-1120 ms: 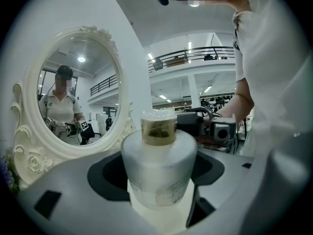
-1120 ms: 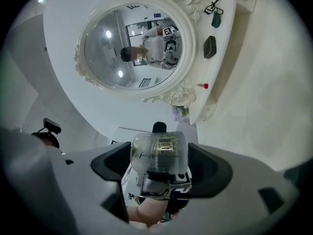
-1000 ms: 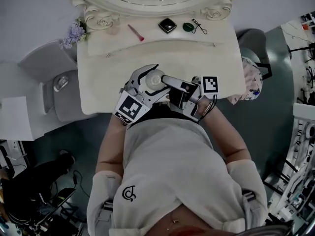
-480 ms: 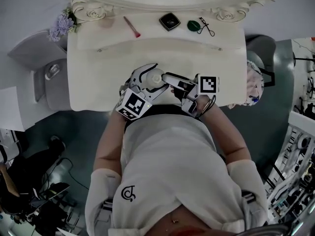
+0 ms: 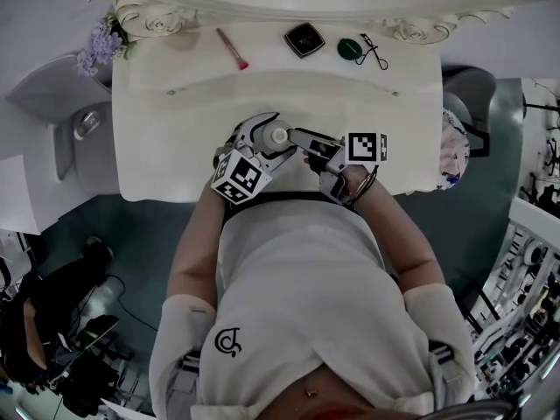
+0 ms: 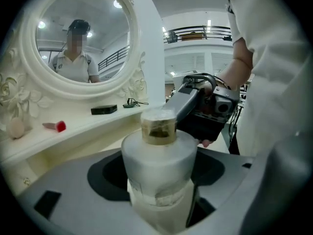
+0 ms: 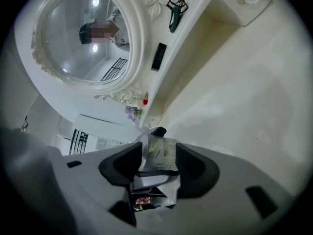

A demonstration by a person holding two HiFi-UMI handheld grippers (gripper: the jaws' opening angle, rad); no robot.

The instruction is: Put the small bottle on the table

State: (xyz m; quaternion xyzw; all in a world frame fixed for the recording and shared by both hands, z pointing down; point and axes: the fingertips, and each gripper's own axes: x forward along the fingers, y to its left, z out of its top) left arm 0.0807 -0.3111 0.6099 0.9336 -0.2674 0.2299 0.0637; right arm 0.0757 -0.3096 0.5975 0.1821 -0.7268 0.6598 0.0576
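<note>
The small frosted bottle (image 5: 278,135) hangs just above the front of the white dressing table (image 5: 367,121), in front of the person's body. My left gripper (image 5: 269,140) is shut on its body (image 6: 159,163), which stands upright between the jaws in the left gripper view. The bottle's pale cap (image 6: 158,125) points up. My right gripper (image 5: 299,138) comes in from the right, and its jaws are closing. In the right gripper view the cap (image 7: 157,153) sits between the two dark pads, which touch it on both sides.
On the table's raised back shelf lie a pink brush (image 5: 233,48), a black compact (image 5: 304,39), a green item (image 5: 350,48) and an eyelash curler (image 5: 374,52). The round mirror's carved frame (image 5: 166,20) rises behind. Purple flowers (image 5: 98,46) sit at the shelf's left end.
The right gripper's jaws have drawn in around the bottle's cap. Both grippers and the bottle sit slightly farther up in the head view, which has shifted.
</note>
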